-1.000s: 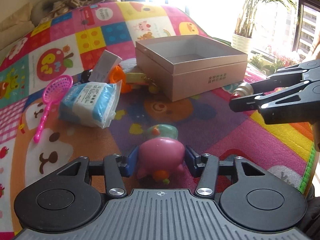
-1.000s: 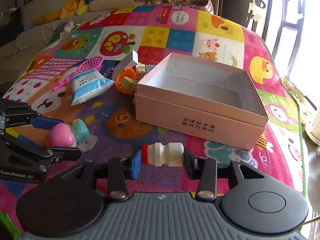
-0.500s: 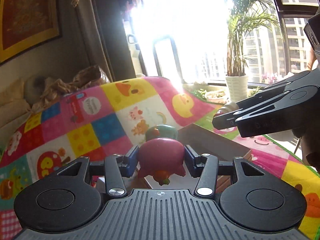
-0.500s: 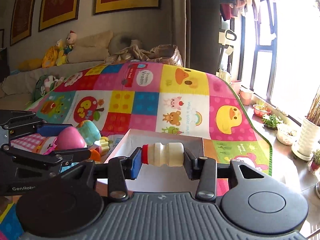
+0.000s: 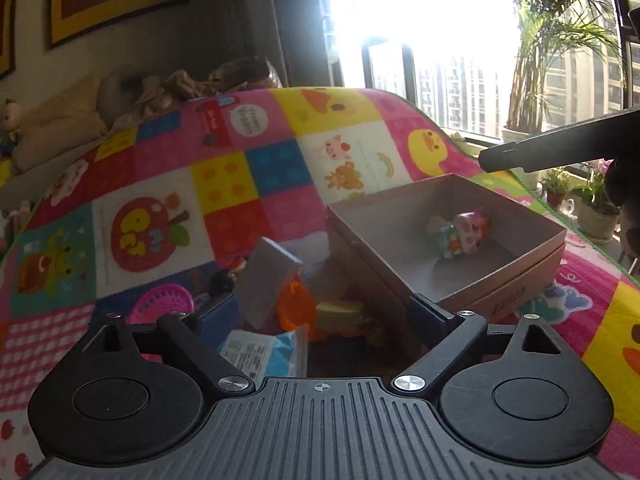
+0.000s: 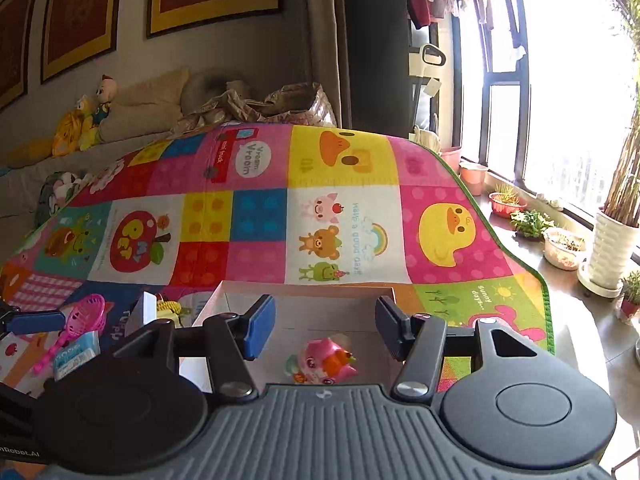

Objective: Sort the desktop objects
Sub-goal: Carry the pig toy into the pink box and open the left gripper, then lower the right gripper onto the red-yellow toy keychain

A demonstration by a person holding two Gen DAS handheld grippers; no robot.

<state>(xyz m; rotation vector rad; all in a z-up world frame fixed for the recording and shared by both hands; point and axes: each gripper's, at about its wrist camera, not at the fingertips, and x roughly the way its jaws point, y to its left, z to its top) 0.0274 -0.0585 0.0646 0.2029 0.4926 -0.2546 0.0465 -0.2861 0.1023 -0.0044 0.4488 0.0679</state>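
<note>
— Where is the pink pig toy (image 6: 325,360) lying?

— Inside the open cardboard box (image 5: 532,258), on its floor.

— And the grippers?

— The right gripper (image 6: 325,326) is hovering over the box, jaws spread and holding nothing. The left gripper (image 5: 316,318), jaws also spread, is hanging above a tissue pack (image 5: 266,354), an orange toy (image 5: 294,308) and a pink scoop (image 6: 82,322) on the play mat (image 6: 256,216).

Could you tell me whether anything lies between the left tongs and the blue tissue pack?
Nothing visible does. The tissue pack lies directly ahead of the open left tongs, low between their fingers; the grey carton and orange toy sit beyond it.
</note>
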